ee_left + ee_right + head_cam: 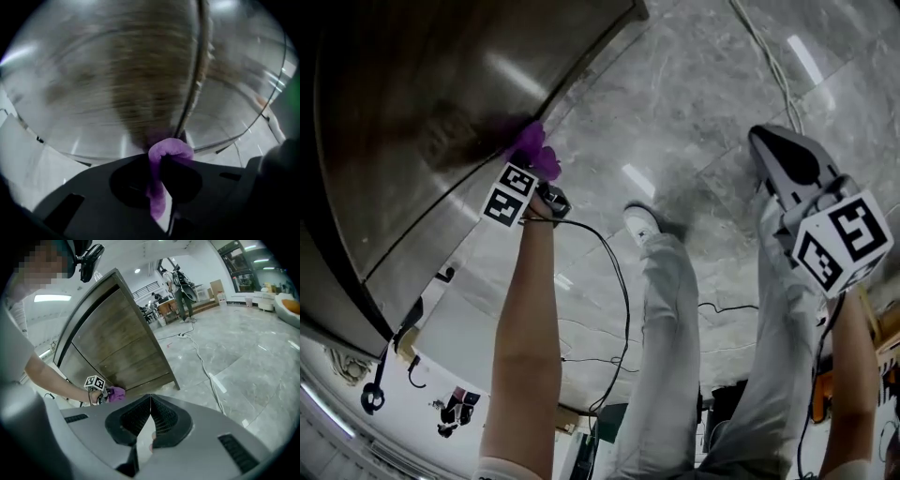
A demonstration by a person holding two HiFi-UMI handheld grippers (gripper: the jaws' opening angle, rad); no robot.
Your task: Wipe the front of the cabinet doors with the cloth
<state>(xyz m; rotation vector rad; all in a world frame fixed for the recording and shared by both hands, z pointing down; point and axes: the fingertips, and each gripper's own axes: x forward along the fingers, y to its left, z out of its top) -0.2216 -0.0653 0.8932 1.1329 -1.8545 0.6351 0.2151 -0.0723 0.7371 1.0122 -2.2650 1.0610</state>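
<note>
In the head view, looking steeply down, we see the left tool [532, 174] at upper left, clamped on a purple cloth [533, 147]. The cloth presses against the lower edge of a brown cabinet [422, 112]. The right tool [764, 145] hangs at the right of the frame, well apart from the cabinet, above a grey marble floor [694, 94].

In the left gripper view, the tool [161, 158] has its jaws pinched on the cloth [171, 149], which bulges out above them at lower centre. Beyond it we see the cabinet [136, 79] front, blurred, with a dark gap [196, 75] running down it right of centre.

In the right gripper view, the tool [150, 398] at the bottom has its jaws together at the tips, with nothing between them. At centre left we see the cloth [116, 393] in the left tool [107, 394], touching the base of the cabinet [122, 348]. A cable [200, 356] trails over the floor [243, 343] at right.
</note>
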